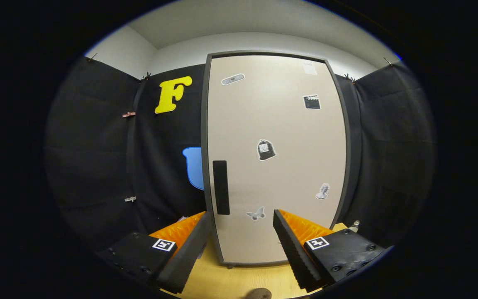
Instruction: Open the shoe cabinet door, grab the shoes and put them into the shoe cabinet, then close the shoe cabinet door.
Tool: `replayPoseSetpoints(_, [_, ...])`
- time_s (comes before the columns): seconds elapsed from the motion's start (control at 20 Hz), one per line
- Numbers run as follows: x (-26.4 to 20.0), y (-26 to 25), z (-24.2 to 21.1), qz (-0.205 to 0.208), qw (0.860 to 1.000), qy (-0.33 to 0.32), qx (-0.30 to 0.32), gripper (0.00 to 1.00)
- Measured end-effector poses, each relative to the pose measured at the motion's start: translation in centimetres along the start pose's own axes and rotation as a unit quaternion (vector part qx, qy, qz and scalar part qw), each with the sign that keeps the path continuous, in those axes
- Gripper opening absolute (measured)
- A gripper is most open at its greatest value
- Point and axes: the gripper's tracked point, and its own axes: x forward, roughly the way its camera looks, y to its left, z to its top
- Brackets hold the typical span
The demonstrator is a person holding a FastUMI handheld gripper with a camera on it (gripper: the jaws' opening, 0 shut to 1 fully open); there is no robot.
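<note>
Centre of the frame: the shoe cabinet [276, 158], a tall upright box with a dark grey frame, stands on a pale wood-grain floor [230, 282] against black cloth hung as a wall. Its door [288, 124] is a smooth, matt beige panel, closed flush in the frame. A slim black rectangular handle [221, 187] runs vertically near the door's left edge, in the lower half. Small flat stickers [266, 150] in grey and black are scattered over the panel, one butterfly-shaped near the bottom. Bottom of the frame: the gripper [242, 218] is spread wide with nothing between its fingers [291, 245], which are black ribbed wedges backed by orange ridged plastic. The fingers stand apart from the door, their tips framing its lower part. A rounded brown object [259, 294], too little visible to identify, lies at the very bottom centre.
</note>
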Motion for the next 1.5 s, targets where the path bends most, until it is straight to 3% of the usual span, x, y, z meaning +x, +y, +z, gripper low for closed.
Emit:
replayPoseSetpoints(0.7, [11.2,3.2,-1.7,-0.020,1.000,0.016,-0.004,0.98])
replayPoseSetpoints(1.25, [14.7,2.6,-2.8,-0.041,0.999,0.018,-0.009,0.97])
replayPoseSetpoints(1.35, [14.7,2.7,-2.4,-0.039,0.999,0.012,-0.007,0.79])
replayPoseSetpoints(1.45, [14.8,3.4,-2.5,-0.026,1.000,0.014,-0.006,0.56])
replayPoseSetpoints(1.5, [14.6,3.3,-2.3,-0.028,0.999,0.013,-0.008,0.39])
